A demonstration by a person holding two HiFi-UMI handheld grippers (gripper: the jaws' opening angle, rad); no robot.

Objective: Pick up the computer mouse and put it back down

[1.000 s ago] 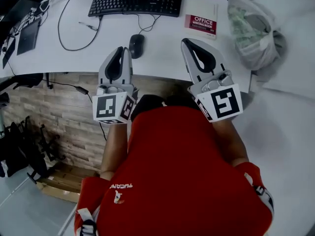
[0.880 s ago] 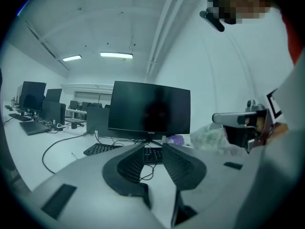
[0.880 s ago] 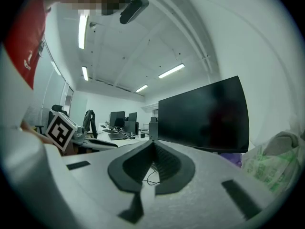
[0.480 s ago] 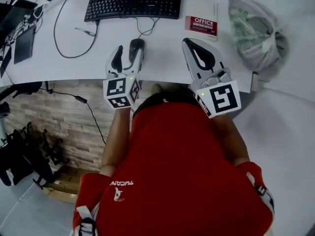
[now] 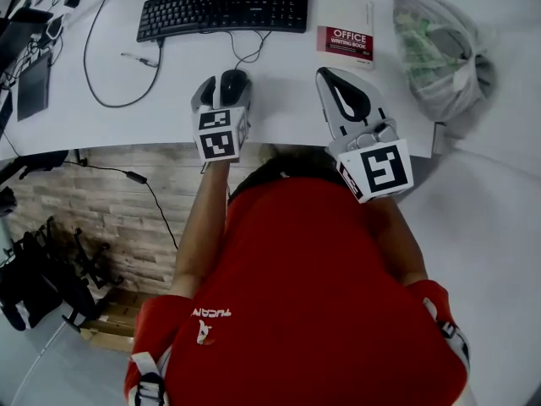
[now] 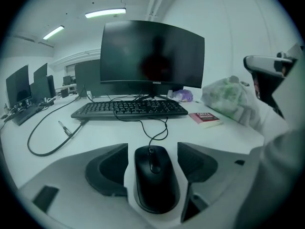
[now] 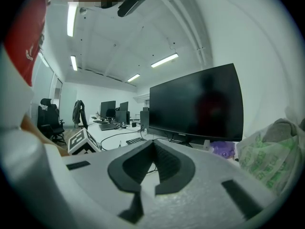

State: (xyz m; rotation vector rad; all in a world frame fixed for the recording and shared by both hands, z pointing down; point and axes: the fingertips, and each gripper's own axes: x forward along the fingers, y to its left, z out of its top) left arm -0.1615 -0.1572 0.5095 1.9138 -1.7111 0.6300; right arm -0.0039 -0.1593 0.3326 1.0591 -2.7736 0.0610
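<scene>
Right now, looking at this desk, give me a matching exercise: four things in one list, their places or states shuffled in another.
1 computer mouse
2 keyboard
3 red book
4 right gripper

A right of the keyboard
B jaws together, empty
C between two open jaws
D in front of the monitor

Pairs: 1-C, 2-D, 3-A, 4-B.
The left gripper's jaws have just been opening; the mouse lies between them, ungripped.

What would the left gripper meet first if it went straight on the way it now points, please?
The computer mouse: it already lies between the left gripper's jaws, which have just been opening and do not press it. Tilted downward, the gripper would likely reach the desk next.
</scene>
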